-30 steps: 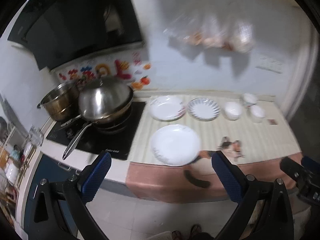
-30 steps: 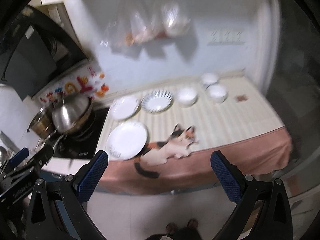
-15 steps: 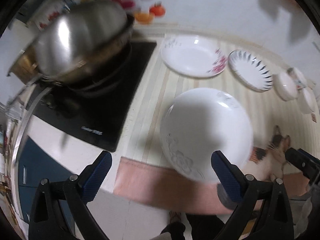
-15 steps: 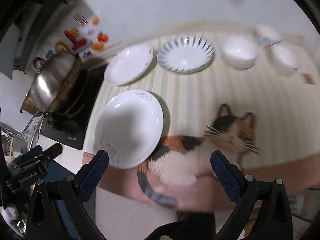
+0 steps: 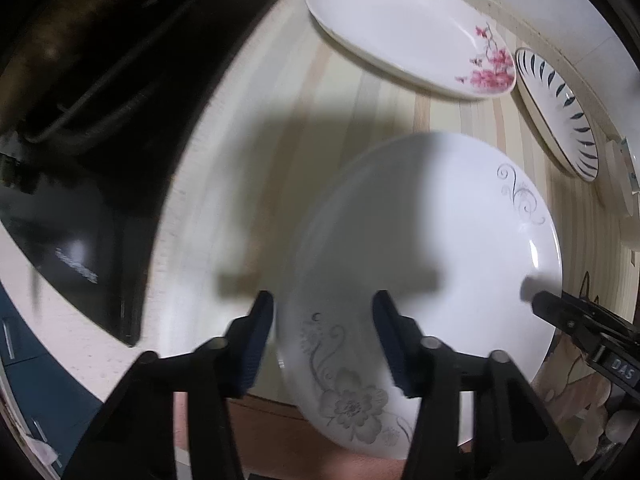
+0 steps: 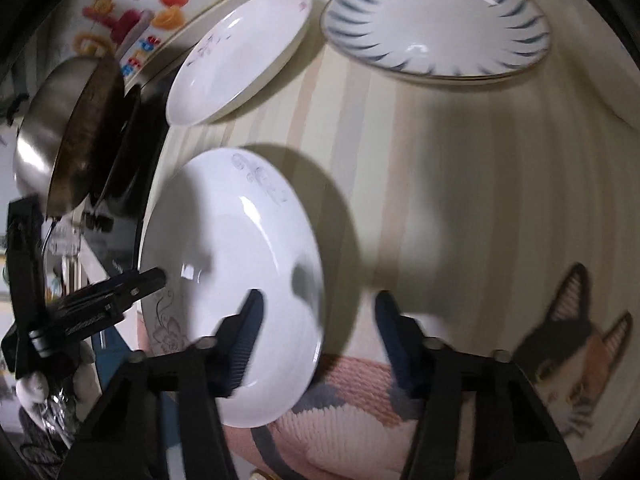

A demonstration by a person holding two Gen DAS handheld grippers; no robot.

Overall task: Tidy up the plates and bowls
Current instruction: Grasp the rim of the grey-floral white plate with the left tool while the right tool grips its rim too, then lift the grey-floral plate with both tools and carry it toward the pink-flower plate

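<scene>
A white plate with a grey flower print (image 5: 432, 248) lies on the striped mat near the counter's front edge; it also shows in the right wrist view (image 6: 228, 264). My left gripper (image 5: 323, 340) is open and straddles the plate's left rim, one finger on each side. My right gripper (image 6: 318, 340) is open and straddles the plate's right rim. A white plate with pink flowers (image 5: 404, 28) and a blue-striped plate (image 5: 560, 112) lie behind it. The striped plate fills the top of the right wrist view (image 6: 436, 24).
A black cooktop (image 5: 80, 184) with a steel pan (image 6: 60, 128) stands left of the mat. A cat picture (image 6: 572, 344) covers the mat's front right. Small white bowls (image 5: 624, 176) sit at the far right edge.
Both grippers have dropped close to the grey-flower plate. Their jaws have narrowed from wide open and now sit over the plate's left and right rims.
</scene>
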